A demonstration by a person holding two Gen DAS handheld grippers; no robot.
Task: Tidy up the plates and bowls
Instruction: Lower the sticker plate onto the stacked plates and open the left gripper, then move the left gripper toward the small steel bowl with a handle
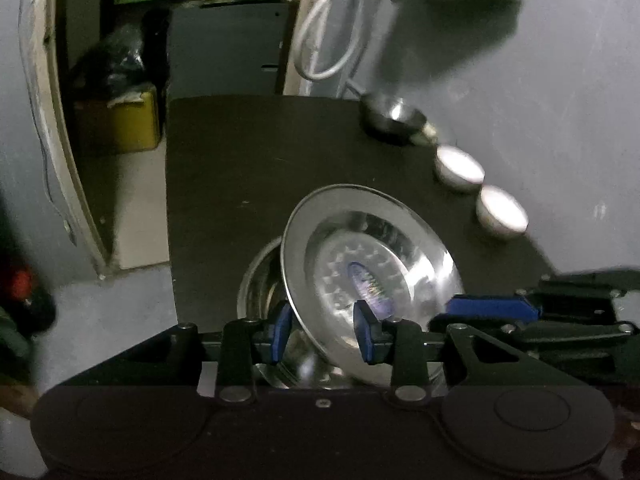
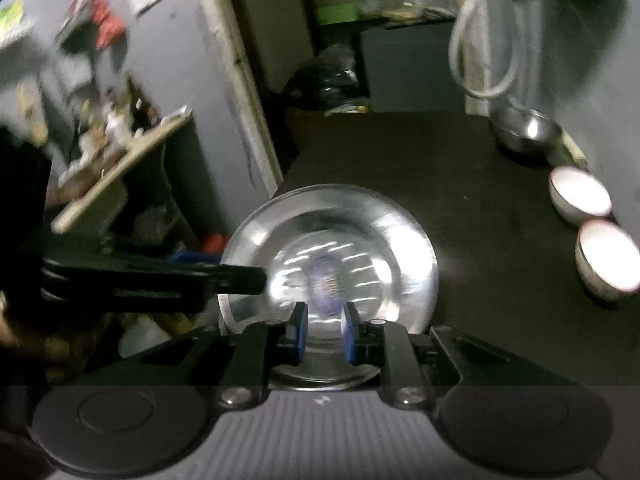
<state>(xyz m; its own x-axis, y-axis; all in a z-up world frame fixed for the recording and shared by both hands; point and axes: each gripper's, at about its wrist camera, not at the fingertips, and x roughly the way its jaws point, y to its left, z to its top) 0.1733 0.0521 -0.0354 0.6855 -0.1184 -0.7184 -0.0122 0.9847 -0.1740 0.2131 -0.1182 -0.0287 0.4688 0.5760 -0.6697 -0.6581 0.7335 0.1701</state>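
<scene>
While both of my tools meet over the dark table (image 1: 224,168), I have my left gripper (image 1: 326,332) narrowed onto the near rim of a shiny steel plate (image 1: 372,264), its blue pads (image 1: 282,330) set one on each face of the metal so that the plate stands tilted up on its edge above a second steel dish (image 1: 258,276) lying just behind and partly under it. Seen from my right wrist, the same plate (image 2: 332,240) shows its round face with a purple sticker at the centre, and my right gripper (image 2: 324,334) is drawn in to its narrowest at the plate's near edge; the picture is blurred there, so I cannot tell whether its pads truly press on the rim. My left tool comes in from the left of that view as a black bar reaching the plate's edge. Along the table's far right side, against the grey wall (image 1: 560,80), stand a steel bowl (image 2: 526,132) and, nearer to me, two white bowls (image 2: 580,196) (image 2: 608,258) in a row, well apart from the plate. A white cable (image 1: 324,32) loops down the wall above the steel bowl.
</scene>
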